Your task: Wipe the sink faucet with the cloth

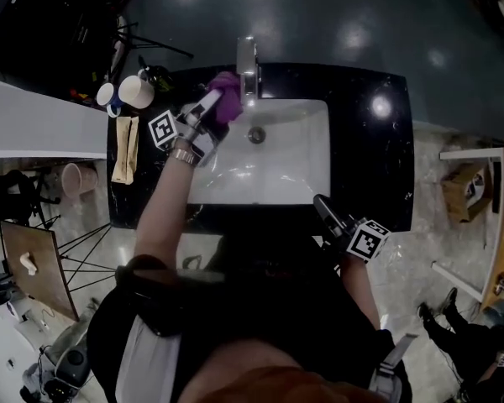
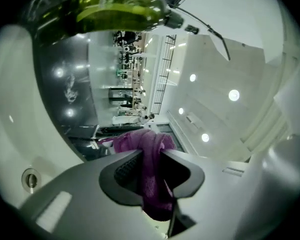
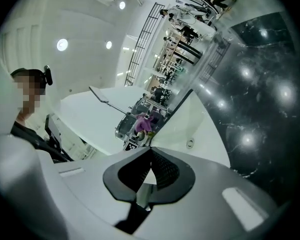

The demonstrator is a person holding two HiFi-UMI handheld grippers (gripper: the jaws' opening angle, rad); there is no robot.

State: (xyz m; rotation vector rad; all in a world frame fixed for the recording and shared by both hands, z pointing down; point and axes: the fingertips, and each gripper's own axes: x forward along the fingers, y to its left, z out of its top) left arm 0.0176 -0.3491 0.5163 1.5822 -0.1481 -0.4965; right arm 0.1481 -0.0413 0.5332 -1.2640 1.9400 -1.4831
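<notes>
In the head view the chrome faucet (image 1: 248,61) stands at the back rim of the white sink (image 1: 311,162). My left gripper (image 1: 216,101) is shut on a purple cloth (image 1: 226,86), which it holds just left of the faucet's base. The left gripper view shows the cloth (image 2: 151,156) bunched between the two pads and hanging below them. My right gripper (image 1: 322,206) is shut on nothing, over the sink's front edge. In the right gripper view its jaws (image 3: 150,149) meet, and the cloth (image 3: 143,123) shows small and far off.
Black counter (image 1: 378,149) surrounds the sink, with its drain (image 1: 256,135) near the back. Two mugs (image 1: 128,92) and a tan object (image 1: 126,148) sit at the counter's left. A green bottle (image 2: 121,11) hangs close above the left gripper.
</notes>
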